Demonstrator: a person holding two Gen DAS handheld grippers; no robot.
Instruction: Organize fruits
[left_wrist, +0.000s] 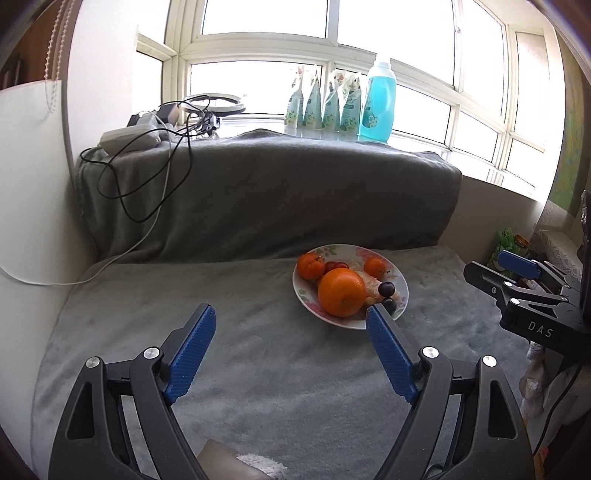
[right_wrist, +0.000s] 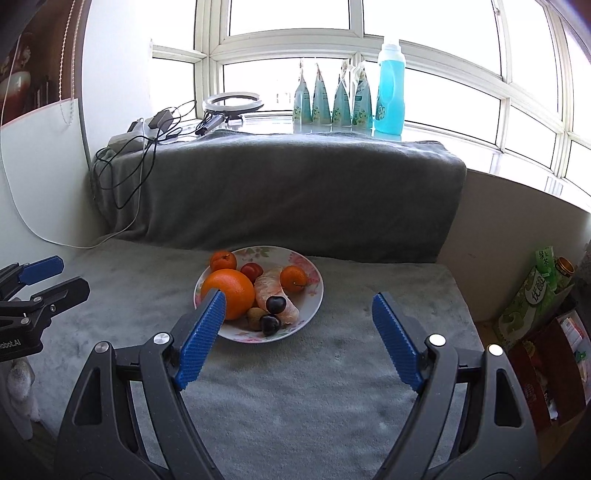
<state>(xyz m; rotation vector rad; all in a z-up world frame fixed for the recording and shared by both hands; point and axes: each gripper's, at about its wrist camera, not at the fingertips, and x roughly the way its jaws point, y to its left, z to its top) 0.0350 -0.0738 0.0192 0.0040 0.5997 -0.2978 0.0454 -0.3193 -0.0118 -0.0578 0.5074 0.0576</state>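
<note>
Both grippers' jaws spread wide, holding nothing; fruit plate (right_wrist: 312, 275) sits just past the right gripper (right_wrist: 299, 314) tips, left gripper (left_wrist: 290, 321) body reads "DAS"

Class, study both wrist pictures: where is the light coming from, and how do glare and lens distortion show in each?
Left wrist view: the window behind is blown out white, so the plate of fruit is backlit; frame bars bow near the edges. Right wrist view: the same glare behind the blue bottle; the large orange stays sharp, and dark corners mark the fisheye.
</note>
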